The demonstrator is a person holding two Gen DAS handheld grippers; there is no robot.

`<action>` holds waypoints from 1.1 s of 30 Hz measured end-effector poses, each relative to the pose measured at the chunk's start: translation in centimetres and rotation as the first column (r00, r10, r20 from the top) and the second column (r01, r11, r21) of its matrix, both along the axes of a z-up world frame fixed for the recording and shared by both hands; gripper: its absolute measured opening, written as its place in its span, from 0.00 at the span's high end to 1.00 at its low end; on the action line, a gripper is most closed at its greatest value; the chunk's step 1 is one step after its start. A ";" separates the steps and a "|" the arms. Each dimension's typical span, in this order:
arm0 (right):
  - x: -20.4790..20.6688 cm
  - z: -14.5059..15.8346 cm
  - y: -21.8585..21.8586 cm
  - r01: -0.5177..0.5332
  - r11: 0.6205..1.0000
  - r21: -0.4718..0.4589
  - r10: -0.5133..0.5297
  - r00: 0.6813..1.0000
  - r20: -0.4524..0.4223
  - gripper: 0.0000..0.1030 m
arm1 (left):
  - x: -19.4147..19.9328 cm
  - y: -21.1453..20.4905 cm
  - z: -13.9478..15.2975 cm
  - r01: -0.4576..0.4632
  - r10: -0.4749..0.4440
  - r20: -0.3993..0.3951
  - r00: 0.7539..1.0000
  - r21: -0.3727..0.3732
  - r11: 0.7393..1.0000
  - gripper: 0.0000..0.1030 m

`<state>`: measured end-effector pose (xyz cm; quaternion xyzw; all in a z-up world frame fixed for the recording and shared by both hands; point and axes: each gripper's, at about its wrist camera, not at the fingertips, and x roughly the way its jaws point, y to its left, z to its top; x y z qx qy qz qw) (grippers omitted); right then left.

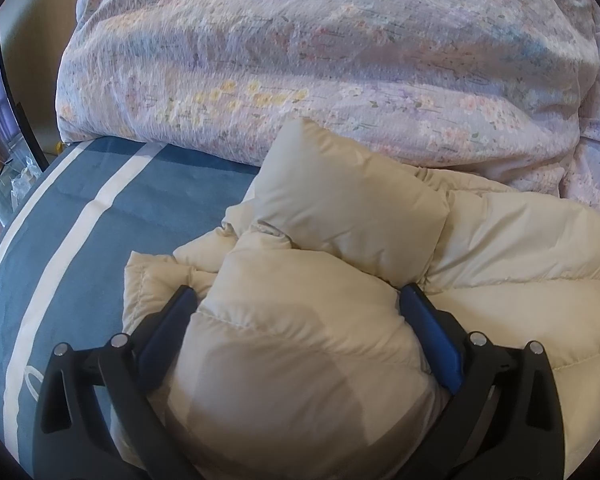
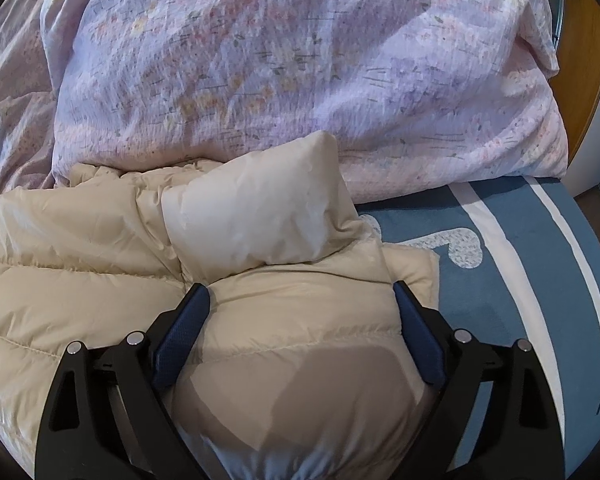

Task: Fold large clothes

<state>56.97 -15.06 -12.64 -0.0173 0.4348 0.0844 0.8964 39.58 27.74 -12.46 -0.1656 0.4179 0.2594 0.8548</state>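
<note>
A cream puffy down jacket [image 1: 380,264] lies bunched on the blue bed cover, and it also fills the lower left of the right wrist view [image 2: 100,248]. My left gripper [image 1: 298,300] stands open wide astride a thick padded fold at the jacket's left end. The fold swells up between the blue pads [image 1: 428,320] and brushes them without being pinched. My right gripper [image 2: 300,300] is likewise open wide over a padded fold at the jacket's right end, the fabric bulging between its pads [image 2: 188,320]. A stuffed sleeve end [image 2: 256,208] sticks up just beyond the fingers.
A big floral lilac duvet [image 1: 320,60] is heaped right behind the jacket. The blue bed cover with white stripes [image 1: 80,220] shows bare on the left of the left wrist view and on the right of the right wrist view [image 2: 520,280]. Wooden furniture [image 2: 584,80] stands past the bed's right edge.
</note>
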 end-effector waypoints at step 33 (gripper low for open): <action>-9.1 0.6 -10.2 0.032 0.921 0.388 0.073 0.965 -0.252 0.13 | -14.8 1.5 1.9 -0.031 0.063 0.084 0.994 -0.337 0.941 0.07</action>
